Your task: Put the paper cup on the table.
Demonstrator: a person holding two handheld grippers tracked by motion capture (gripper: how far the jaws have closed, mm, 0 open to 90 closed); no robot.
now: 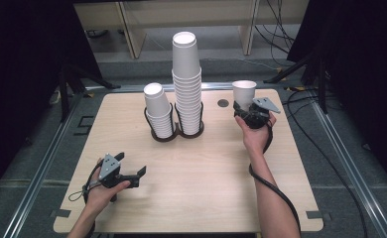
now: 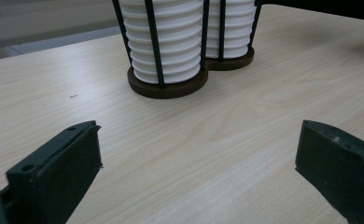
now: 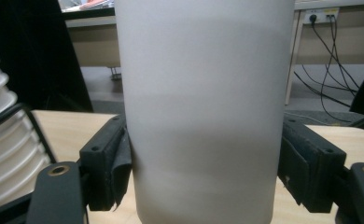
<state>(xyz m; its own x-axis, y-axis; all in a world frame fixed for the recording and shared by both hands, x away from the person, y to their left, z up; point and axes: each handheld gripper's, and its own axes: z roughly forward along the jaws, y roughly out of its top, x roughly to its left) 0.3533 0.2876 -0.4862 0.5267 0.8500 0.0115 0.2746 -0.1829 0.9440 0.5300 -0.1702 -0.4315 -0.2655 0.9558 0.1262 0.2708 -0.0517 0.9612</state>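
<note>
black jaws of the left gripper (image 2: 194, 172) are seen at the bottom of the left gripper view, spread wide with nothing between them, low over the pale, fine-grained wooden table (image 1: 201, 168); in the lower left of the high view the left gripper (image 1: 132, 174) is held idle, aimed toward the stacks, probably kept clear until needed. a single white paper cup (image 3: 203, 112), smooth, matte and slightly tapered, is shown upright at the centre of the right gripper view, clasped low on its wall by the right gripper (image 3: 206, 170), whose jaws are closed against both sides; the low grip presumably keeps the thin wall from being crushed. in the upper right of the high view the same cup (image 1: 244, 91) is held near the table's far edge, apart from the stacks. a tall stack of nested white cups (image 1: 186, 79) and a shorter stack (image 1: 158, 109), ribbed by their rolled rims, are kept upright at upper centre by a dark wire holder with two round bases (image 1: 174, 133).
</note>
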